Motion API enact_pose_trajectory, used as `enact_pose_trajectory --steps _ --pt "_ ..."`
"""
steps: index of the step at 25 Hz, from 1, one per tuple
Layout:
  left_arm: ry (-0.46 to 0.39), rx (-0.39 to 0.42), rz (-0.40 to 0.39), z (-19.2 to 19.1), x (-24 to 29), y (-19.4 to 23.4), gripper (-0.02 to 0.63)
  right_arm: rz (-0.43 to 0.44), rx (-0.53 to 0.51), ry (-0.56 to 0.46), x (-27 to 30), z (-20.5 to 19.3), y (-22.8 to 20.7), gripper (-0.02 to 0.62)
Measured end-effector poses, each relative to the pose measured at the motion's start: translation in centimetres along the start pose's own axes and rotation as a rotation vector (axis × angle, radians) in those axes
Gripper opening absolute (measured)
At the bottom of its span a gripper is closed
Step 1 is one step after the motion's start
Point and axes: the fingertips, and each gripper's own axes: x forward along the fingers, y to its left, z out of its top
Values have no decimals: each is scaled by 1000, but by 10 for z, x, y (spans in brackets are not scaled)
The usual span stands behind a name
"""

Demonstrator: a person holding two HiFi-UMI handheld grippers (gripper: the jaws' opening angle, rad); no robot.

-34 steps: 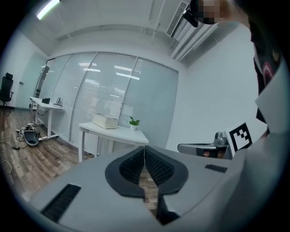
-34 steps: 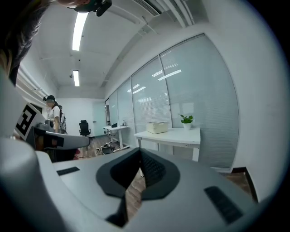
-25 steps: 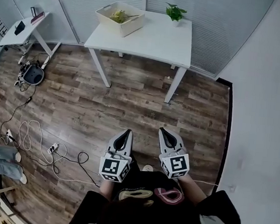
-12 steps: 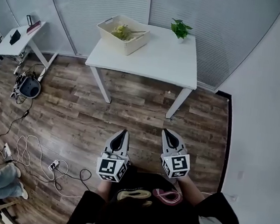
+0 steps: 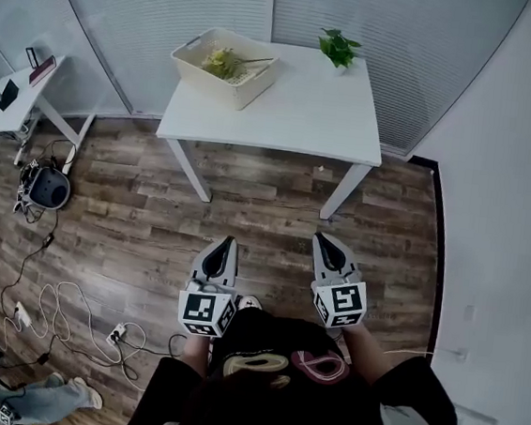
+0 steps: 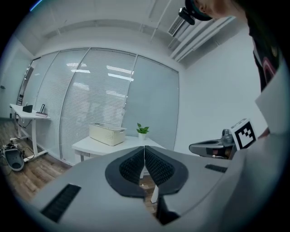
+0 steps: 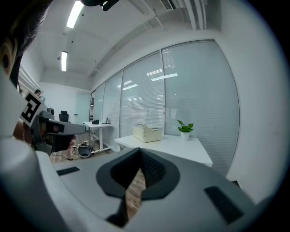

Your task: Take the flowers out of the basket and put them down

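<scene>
Nearer the surface (image 5: pixel 305 107) now, we carry left hand-held gripper (image 5: pixel 224 242), right hand-held gripper (image 5: pixel 325 240), both closed, empty; unopened, they may shove the basket (image 5: pixel 243 89).

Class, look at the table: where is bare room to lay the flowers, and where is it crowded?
Free: the table front and right, bordered by basket, plant and near edge. Crowded: only the back left corner, filled by the basket.

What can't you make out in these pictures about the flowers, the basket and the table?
- flowers: head view, too small to count; left gripper view, hidden behind the basket wall.
- table legs: left gripper view, partly covered by the left hand-held gripper.
- potted plant: head view, its pot mostly under the leaves.
</scene>
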Motion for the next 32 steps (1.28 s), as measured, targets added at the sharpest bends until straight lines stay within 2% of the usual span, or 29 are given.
enact_pose_trajectory --steps 12,19,25,32 --pt "16 -16 36 -4 2 49 17 -17 38 35 31 -8 17 9" --pt "18 -22 71 -4 17 65 17 3 59 38 55 -8 9 9" --pt "14 -30 113 -3 59 71 17 58 32 43 99 -5 -20 9" --pt "4 -53 183 13 122 87 17 126 25 43 179 12 -65 9"
